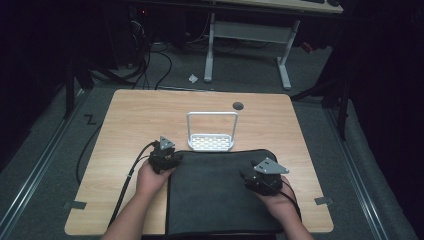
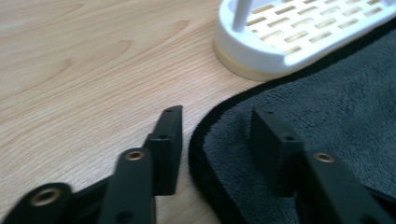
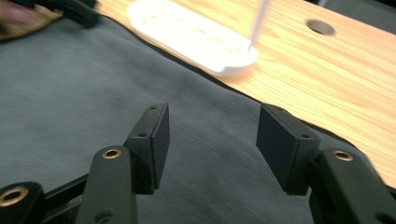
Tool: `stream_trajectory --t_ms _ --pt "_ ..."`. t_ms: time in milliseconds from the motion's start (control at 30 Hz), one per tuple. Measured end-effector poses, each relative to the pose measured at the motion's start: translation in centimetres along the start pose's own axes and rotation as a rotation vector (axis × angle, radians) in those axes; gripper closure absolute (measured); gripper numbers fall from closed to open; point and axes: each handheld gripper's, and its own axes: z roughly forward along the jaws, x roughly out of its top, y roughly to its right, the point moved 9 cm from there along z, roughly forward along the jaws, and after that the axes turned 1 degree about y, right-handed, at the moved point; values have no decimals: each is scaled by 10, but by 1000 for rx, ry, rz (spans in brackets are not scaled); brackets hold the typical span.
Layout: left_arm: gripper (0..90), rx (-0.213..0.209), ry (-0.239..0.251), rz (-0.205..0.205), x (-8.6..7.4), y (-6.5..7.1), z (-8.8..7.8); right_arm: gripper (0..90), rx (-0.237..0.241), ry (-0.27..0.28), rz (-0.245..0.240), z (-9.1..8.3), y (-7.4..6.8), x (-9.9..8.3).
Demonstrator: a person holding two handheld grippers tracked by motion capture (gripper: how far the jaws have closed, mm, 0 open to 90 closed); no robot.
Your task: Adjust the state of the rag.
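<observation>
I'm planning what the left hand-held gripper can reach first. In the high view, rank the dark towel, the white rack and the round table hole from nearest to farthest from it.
From the left hand-held gripper:
1. Dark towel: its far-left corner lies right at the jaws.
2. White rack: just beyond the towel's far edge, to the gripper's right.
3. Round table hole: farthest, near the table's far edge.

Dim room, perhaps slight motion blur.
</observation>
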Motion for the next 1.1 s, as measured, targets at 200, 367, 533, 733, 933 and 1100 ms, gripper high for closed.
stream_trajectory --t_ms 200,367,533,733,933,1100 --pt "780 -34 8 16 0 5 0 428 55 17 -64 0 -31 8" --pt "820 -126 9 -87 0 1 0 424 92 17 -93 5 -53 9" --pt "817 -148 7 -127 -1 -2 -1 471 135 1 -102 12 -79 11" --pt "815 -154 11 -145 -1 -2 -1 440 175 -24 -143 25 -111 15" --pt "807 -156 10 -152 -1 -3 -1 412 216 -50 -185 37 -137 15" --pt "806 -152 10 -147 -1 -3 -1 407 258 -82 -208 45 -162 11"
